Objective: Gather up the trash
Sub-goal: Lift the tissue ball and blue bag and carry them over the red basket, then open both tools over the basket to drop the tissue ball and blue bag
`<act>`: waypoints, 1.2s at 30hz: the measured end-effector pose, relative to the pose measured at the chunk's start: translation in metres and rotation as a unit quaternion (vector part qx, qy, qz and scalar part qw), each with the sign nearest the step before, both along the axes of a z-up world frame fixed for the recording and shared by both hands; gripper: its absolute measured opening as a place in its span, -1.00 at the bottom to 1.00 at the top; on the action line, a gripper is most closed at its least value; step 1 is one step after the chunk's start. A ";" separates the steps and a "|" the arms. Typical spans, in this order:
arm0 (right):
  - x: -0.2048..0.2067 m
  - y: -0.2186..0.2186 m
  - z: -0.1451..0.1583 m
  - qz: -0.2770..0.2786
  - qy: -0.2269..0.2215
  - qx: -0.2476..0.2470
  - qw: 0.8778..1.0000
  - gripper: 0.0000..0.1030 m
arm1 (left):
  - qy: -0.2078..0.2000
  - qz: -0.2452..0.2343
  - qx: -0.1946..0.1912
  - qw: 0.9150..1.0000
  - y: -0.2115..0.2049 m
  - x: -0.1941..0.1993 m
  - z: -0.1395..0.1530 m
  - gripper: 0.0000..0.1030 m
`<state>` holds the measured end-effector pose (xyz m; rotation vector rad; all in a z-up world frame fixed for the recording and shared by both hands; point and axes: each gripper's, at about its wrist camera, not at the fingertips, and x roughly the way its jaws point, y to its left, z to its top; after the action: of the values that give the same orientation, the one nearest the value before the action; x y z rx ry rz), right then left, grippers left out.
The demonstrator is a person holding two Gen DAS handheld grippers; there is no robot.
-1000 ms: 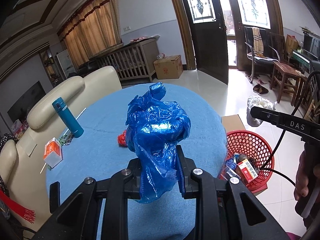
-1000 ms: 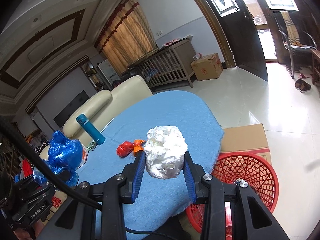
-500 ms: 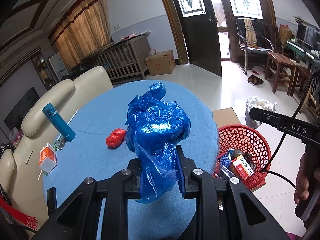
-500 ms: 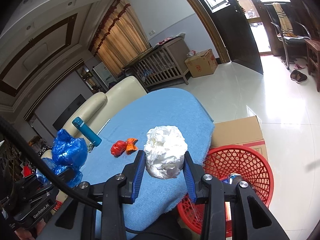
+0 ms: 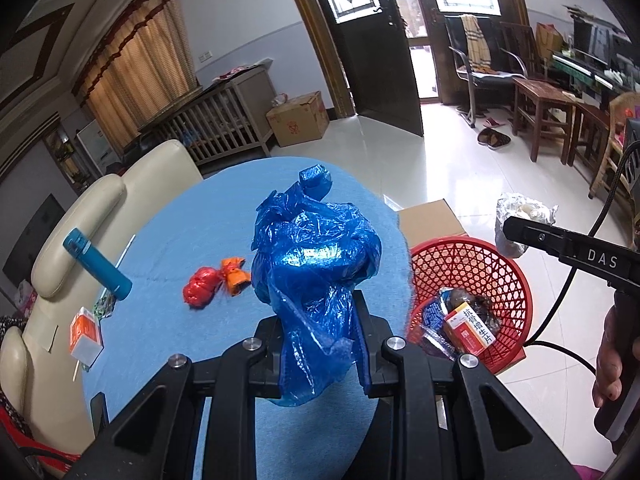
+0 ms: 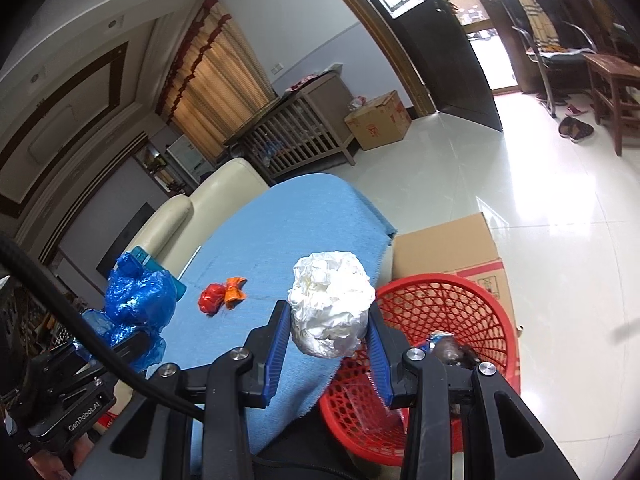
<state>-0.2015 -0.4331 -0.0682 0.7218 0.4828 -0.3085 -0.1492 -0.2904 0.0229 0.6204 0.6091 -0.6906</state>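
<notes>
Trash in hand on both sides: crumpled blue plastic bag clenched between the pads of the left gripper, its loose tail hanging below the jaws; crumpled white paper ball pinched squarely in the right gripper, blue pads pressing both flanks. Both loads ride in the air above the round table with the light-blue cloth, near the edge that faces the red mesh plastic basket on the floor.

Basket sits just beside the table, against a flat brown cardboard box. Already inside: an orange-and-white carton and some wrappers, not clear enough to sort.

Left on the cloth: a small red crumpled wrapper touching an orange one, a teal cylindrical flask, a small orange-and-white box at the near rim. Probably only the wrappers count as trash; the flask looks like a keeper.

Step in hand, as judged: carry both loads over the basket and drop.

- White ball is nearest the rim. Bring it over the basket's middle before letting go; it is light and may bounce off the mesh wall.
- Blue bag is limp and clingy. Lower it well into the mouth, open wide, perhaps a small shake so the film does not stick to a pad.
- Keep the trailing black cable away from the rim.
</notes>
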 end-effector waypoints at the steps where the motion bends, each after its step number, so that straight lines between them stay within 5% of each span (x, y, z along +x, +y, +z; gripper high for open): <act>1: -0.002 -0.002 -0.002 -0.003 0.001 0.003 1.000 -0.22 | 0.000 -0.002 0.002 1.000 -0.003 -0.001 -0.001 -0.47; 36: -0.031 -0.032 -0.029 -0.039 0.023 0.045 0.998 -0.22 | 0.002 -0.064 0.055 0.996 -0.061 -0.015 -0.025 -0.47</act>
<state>-0.2320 -0.4649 -0.0977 0.8228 0.5157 -0.3788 -0.1641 -0.3512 -0.0025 0.7652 0.6185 -0.7822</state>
